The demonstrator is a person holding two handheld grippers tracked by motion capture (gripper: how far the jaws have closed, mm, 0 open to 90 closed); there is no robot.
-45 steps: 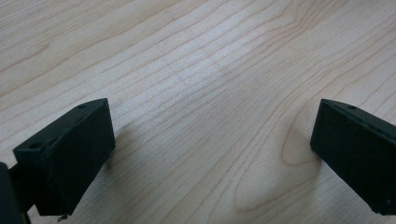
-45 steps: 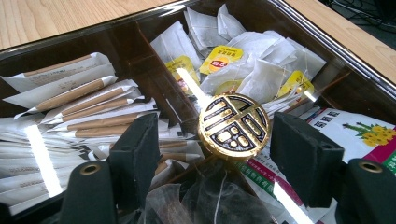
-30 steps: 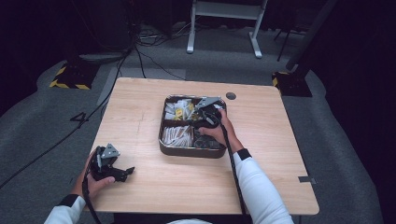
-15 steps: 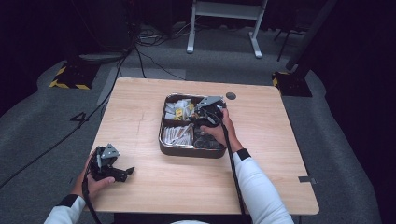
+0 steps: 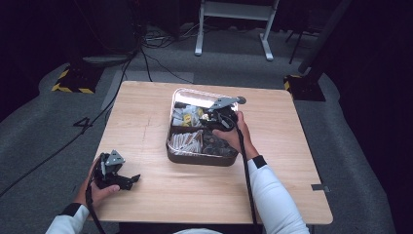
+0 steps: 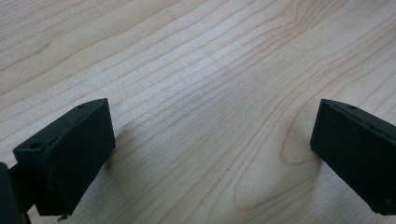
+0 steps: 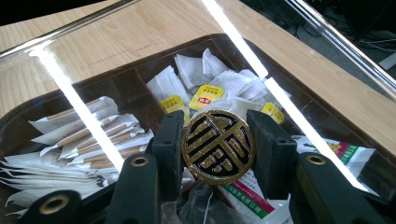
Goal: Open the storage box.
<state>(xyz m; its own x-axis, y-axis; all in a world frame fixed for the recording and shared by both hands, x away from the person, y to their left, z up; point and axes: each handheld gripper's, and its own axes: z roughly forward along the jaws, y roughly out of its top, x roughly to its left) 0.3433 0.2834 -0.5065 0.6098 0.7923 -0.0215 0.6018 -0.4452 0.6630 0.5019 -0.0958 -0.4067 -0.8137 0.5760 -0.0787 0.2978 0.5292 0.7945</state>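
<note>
A dark compartment box (image 5: 202,158) stands at the table's middle under a clear lid (image 5: 192,95) that carries a round gold-and-black knob (image 7: 218,147). My right gripper (image 7: 215,116) is shut on that knob; its jaws closed on it within the last second, and its pads press the knob's two sides. Seen from the high view, the right gripper (image 5: 215,118) hovers over the box's far half with the lid slightly raised. My left gripper (image 5: 131,179) rests on the table's near left corner, open, with bare wood between its jaws (image 6: 212,140).
Through the lid I see tea bags with yellow tags (image 7: 210,79), paper-wrapped sticks (image 7: 84,135) and printed packets (image 7: 345,151) in separate compartments. The wooden table (image 5: 146,126) has bare room left and right of the box. A cable trails from each gripper.
The right gripper has risen a little with the knob, and the lid's far edge now catches the light. The left gripper has stayed still.
</note>
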